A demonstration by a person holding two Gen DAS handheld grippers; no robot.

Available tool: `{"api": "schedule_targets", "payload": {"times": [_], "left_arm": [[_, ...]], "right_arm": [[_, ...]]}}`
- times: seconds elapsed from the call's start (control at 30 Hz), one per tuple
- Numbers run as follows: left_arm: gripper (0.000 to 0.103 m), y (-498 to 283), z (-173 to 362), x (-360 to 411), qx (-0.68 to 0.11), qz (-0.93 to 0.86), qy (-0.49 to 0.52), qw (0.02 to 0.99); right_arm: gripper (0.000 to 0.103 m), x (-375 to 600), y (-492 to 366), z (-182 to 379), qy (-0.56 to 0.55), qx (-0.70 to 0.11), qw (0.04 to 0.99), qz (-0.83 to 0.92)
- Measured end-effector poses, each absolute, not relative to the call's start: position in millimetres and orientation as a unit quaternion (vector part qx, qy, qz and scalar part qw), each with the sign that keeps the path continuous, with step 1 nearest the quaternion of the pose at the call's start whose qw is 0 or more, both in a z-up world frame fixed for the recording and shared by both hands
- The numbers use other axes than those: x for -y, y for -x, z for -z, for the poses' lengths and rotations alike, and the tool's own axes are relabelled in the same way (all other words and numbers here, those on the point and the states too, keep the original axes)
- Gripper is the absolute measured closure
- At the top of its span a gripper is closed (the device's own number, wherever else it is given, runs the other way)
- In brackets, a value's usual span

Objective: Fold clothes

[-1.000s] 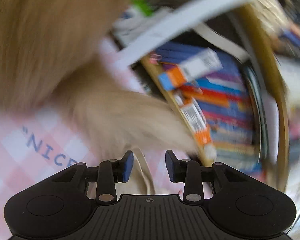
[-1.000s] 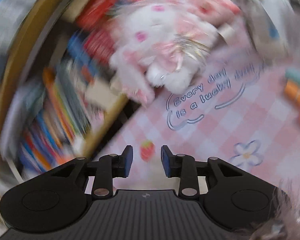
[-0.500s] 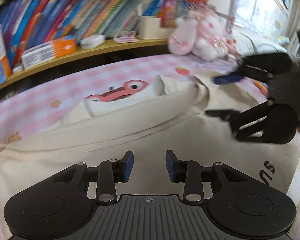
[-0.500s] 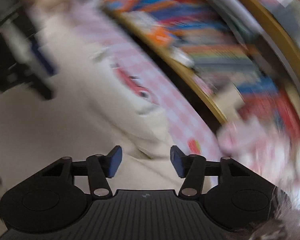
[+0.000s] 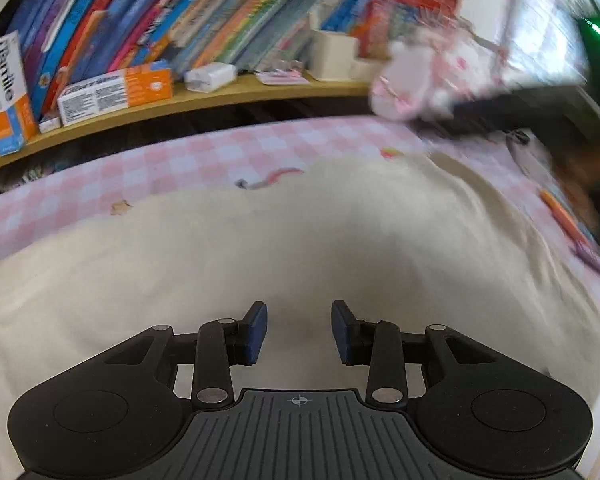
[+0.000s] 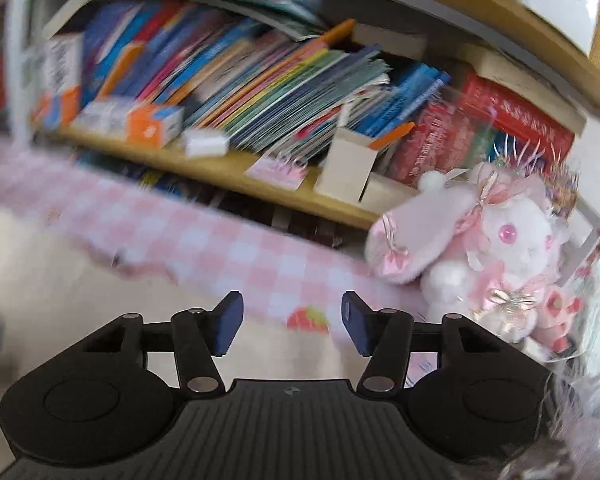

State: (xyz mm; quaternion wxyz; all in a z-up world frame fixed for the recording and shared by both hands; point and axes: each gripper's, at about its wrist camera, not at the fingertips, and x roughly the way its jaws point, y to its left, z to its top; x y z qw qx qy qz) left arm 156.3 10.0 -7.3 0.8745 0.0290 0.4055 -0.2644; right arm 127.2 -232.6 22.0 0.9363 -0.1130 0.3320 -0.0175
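A cream garment (image 5: 300,240) lies spread flat on the pink checked tablecloth (image 5: 180,156). In the left wrist view my left gripper (image 5: 299,331) hovers over its near part, open and empty. In the right wrist view my right gripper (image 6: 292,326) is open and empty above the garment's far edge (image 6: 40,280), which is blurred, with a strawberry print (image 6: 308,320) of the cloth between its fingers. A dark blurred shape at the right of the left wrist view (image 5: 500,112) seems to be the right gripper.
A wooden shelf (image 5: 180,100) packed with books (image 5: 220,20) runs along the back of the table. A pink and white plush bunny (image 6: 492,248) sits at the back right. Small boxes (image 5: 116,92) stand on the shelf. Orange pens (image 5: 560,216) lie at the right.
The garment has been laid out flatter, covering most of the red cartoon print. The right gripper swung from over the garment toward the shelf and plush and opened wider. The left gripper stays open.
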Motion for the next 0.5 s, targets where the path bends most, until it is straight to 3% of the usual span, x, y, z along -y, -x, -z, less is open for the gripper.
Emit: {"api": "schedule_targets", "payload": {"times": [0.23, 0.47, 0.5], "left_arm": [[0.069, -186.2, -5.1, -62.4, -0.394, 0.204, 0.091, 0.892], [0.066, -97.1, 1.7, -53.6, -0.419, 0.243, 0.032, 0.874], [0.066, -83.7, 4.4, -54.3, -0.424, 0.242, 0.030, 0.872]], "right_arm": [[0.048, 273.1, -53.5, -8.8, 0.062, -0.394, 0.916, 0.046], [0.050, 316.8, -30.3, 7.7, -0.092, -0.430, 0.894, 0.080], [0.060, 320.1, -30.0, 10.2, -0.108, -0.433, 0.891, 0.081]]}}
